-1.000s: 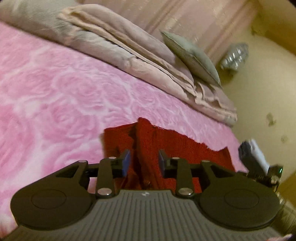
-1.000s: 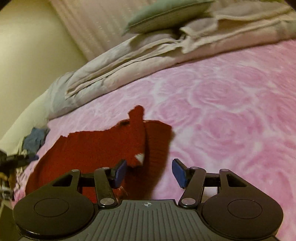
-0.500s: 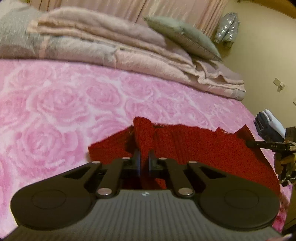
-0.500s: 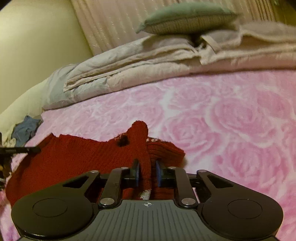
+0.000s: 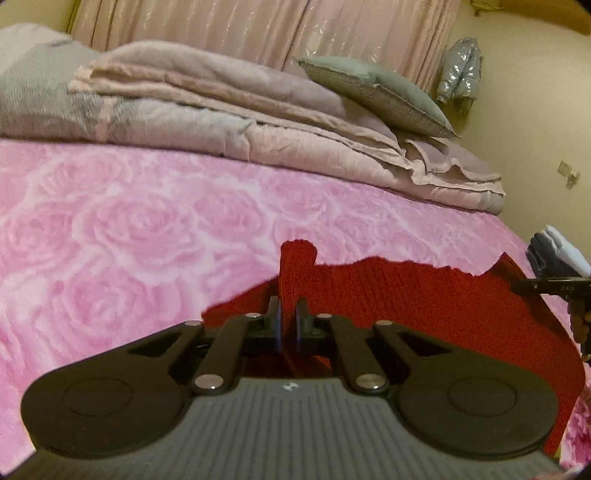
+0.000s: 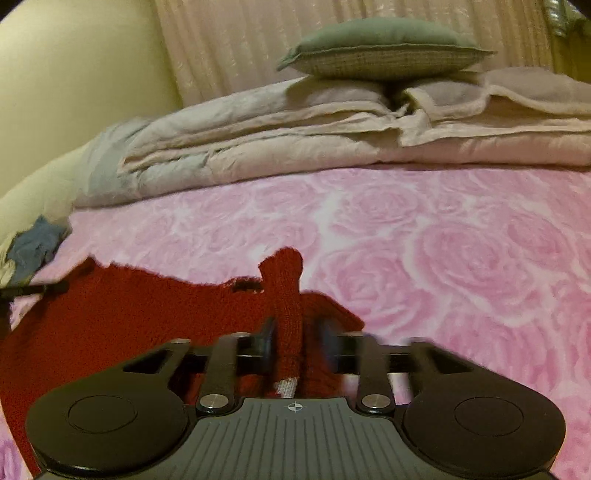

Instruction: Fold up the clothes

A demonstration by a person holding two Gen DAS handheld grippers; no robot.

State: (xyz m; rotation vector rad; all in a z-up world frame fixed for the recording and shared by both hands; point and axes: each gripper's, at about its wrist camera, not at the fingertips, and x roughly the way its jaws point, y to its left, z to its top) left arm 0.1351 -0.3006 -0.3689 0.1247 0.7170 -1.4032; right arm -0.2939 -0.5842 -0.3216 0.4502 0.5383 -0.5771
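A red knitted garment (image 5: 424, 295) lies on the pink rose-patterned bedspread (image 5: 147, 240). My left gripper (image 5: 287, 325) is shut on a raised fold of it at one end. In the right wrist view the same garment (image 6: 129, 306) spreads to the left, and my right gripper (image 6: 297, 341) has its jaws close around another upright fold (image 6: 288, 295); the jaws are motion-blurred and slightly apart from the cloth. The other gripper's tip (image 5: 546, 286) shows at the right edge of the left wrist view.
Folded beige and grey quilts (image 5: 258, 125) are stacked along the far side of the bed with a grey-green cushion (image 5: 376, 92) on top. Curtains (image 5: 258, 33) hang behind. Blue clothing (image 6: 33, 247) lies off the bed's edge. A cream wall (image 6: 74, 74) is at left.
Both grippers went from open to closed on folds of the red garment and lifted them slightly. The right gripper's jaws now look a little wider than half a second ago.
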